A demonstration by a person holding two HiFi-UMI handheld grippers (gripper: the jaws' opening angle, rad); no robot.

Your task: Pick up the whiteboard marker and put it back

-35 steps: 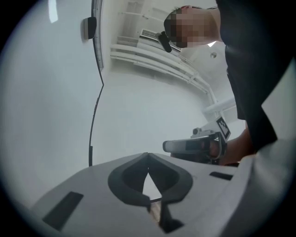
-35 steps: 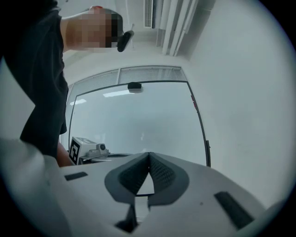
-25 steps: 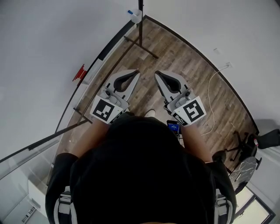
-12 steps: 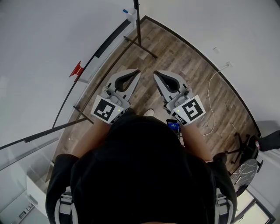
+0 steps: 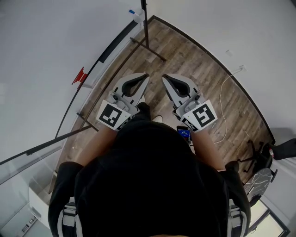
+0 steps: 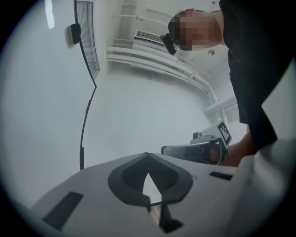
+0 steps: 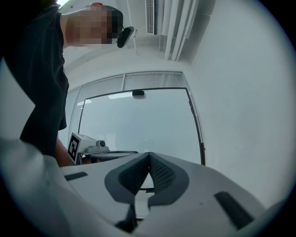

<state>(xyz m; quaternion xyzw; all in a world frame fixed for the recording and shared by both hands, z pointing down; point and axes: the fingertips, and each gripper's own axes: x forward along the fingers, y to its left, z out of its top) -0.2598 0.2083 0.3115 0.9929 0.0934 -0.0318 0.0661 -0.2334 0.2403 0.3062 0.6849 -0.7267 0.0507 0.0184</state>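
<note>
My left gripper (image 5: 146,75) and right gripper (image 5: 163,77) are held side by side at waist height over the wood floor, both shut with nothing between the jaws. In the left gripper view the jaw tips (image 6: 148,155) meet in front of a white wall, and the right gripper (image 6: 196,149) shows beside them. In the right gripper view the shut tips (image 7: 149,154) face a glass pane. A small blue-tipped item (image 5: 133,12), perhaps a marker, sits far ahead at the whiteboard's end. A red item (image 5: 80,76) sits on the board's ledge at left.
The whiteboard (image 5: 41,60) runs along the left on a dark stand (image 5: 147,44) with floor bars. A white cable (image 5: 223,99) lies on the floor at right. A dark office chair base (image 5: 259,155) stands at far right. A phone (image 5: 183,134) shows near my body.
The whole view has crept forward a little towards the board. A dark shoe now shows under the left gripper. Both grippers stay shut and side by side.
</note>
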